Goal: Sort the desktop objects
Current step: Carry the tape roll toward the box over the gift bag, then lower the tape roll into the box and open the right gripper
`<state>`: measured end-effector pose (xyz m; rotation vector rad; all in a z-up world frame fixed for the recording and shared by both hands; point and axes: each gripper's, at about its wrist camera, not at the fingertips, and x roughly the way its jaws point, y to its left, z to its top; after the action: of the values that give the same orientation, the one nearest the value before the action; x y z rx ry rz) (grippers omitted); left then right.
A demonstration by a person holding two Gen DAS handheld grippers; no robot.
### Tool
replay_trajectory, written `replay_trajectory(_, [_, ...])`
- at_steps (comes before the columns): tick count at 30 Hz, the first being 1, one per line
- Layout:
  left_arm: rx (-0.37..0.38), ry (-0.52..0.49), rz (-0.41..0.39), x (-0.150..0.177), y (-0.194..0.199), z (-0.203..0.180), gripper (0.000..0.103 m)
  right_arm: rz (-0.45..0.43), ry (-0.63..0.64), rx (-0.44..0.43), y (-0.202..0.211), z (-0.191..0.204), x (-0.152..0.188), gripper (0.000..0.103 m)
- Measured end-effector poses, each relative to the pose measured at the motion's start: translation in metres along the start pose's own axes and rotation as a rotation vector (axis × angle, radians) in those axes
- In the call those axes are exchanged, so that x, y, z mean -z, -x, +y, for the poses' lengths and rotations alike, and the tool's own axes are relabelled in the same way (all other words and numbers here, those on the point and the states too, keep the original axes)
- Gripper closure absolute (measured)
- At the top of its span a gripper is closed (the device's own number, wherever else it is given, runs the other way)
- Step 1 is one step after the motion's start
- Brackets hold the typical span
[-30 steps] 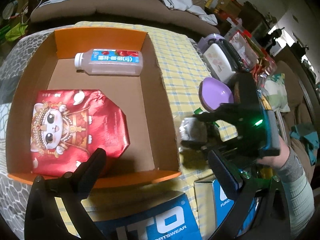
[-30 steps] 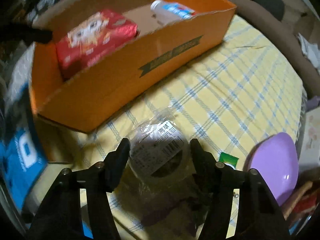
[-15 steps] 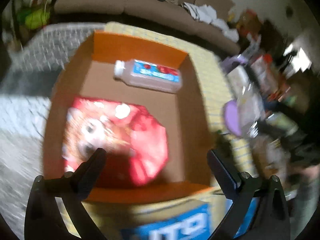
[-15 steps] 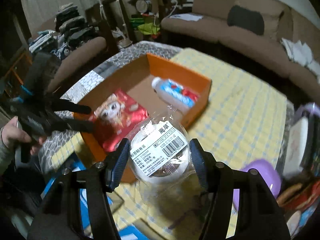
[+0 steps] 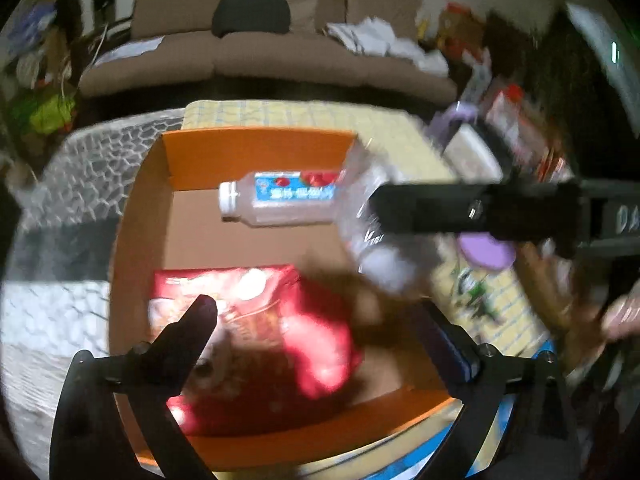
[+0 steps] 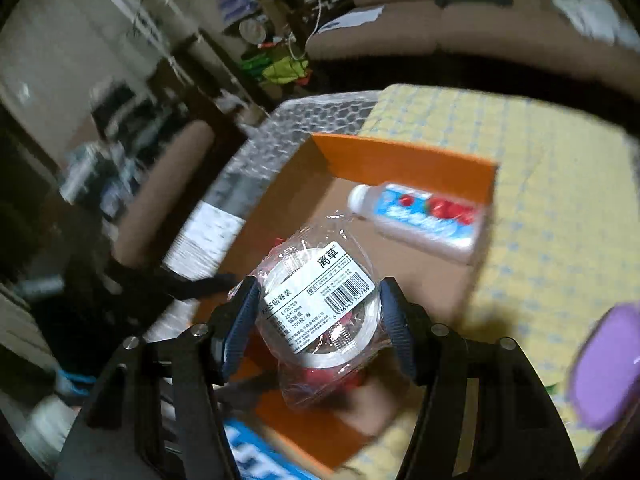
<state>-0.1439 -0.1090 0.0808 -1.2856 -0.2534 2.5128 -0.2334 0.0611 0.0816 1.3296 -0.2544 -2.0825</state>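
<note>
A roll of clear tape [image 6: 320, 312], sealed in a labelled plastic wrapper, sits clamped between the blue pads of the right gripper [image 6: 318, 320], held in the air above the orange cardboard box [image 6: 400, 156]. Inside the box lie a drink bottle [image 6: 424, 216] and a red snack bag [image 5: 256, 332]. The left gripper [image 5: 320, 320] hangs over the box, spread wide and holding nothing. The carry step appears underway; next comes lowering the roll onto bare box floor and letting go.
</note>
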Motion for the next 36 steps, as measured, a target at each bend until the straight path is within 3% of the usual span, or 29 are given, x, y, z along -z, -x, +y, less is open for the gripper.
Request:
replay_trajectory(3, [0.138, 0.136, -0.064, 0.004, 0.005, 0.017, 0.0, -0.045, -0.114, -0.074, -0.003, -0.009, 0.008, 0.045])
replay_trajectory(6, [0.105, 0.192, -0.131, 0.007, 0.011, 0.025, 0.0, -0.098, -0.291, -0.187, -0.007, -0.027, 0.019, 0.05])
replay_trajectory(7, [0.095, 0.21, -0.136, 0.007, 0.012, 0.027, 0.0, -0.101, -0.31, -0.188, -0.009, -0.029, 0.02, 0.05])
replay_trajectory(12, [0.204, 0.302, -0.074, 0.006, -0.009, 0.044, 0.0, -0.075, -0.375, -0.227, -0.028, -0.039, 0.033, 0.051])
replay_trajectory(15, [0.267, 0.315, -0.057, 0.008, -0.014, 0.041, 0.009, -0.078, -0.4, -0.242, -0.032, -0.044, 0.036, 0.05])
replay_trajectory(18, [0.323, 0.321, -0.054, 0.007, -0.012, 0.033, 0.021, -0.063, -0.517, -0.371, -0.042, -0.055, 0.044, 0.049])
replay_trajectory(22, [0.301, 0.269, -0.033, 0.001, -0.014, 0.022, 0.031, -0.071, -0.536, -0.457, -0.051, -0.045, 0.045, 0.049])
replay_trajectory(29, [0.219, 0.248, 0.016, -0.024, -0.021, 0.036, 0.049, -0.082, -0.485, -0.332, -0.048, -0.05, 0.017, 0.049])
replay_trajectory(31, [0.185, 0.24, 0.032, -0.031, -0.03, 0.044, 0.065, -0.11, -0.491, -0.306, -0.041, -0.058, 0.008, 0.049])
replay_trajectory(36, [0.121, 0.232, 0.079, -0.051, -0.065, 0.057, 0.066, -0.087, -0.374, -0.101, -0.039, -0.055, -0.017, 0.049])
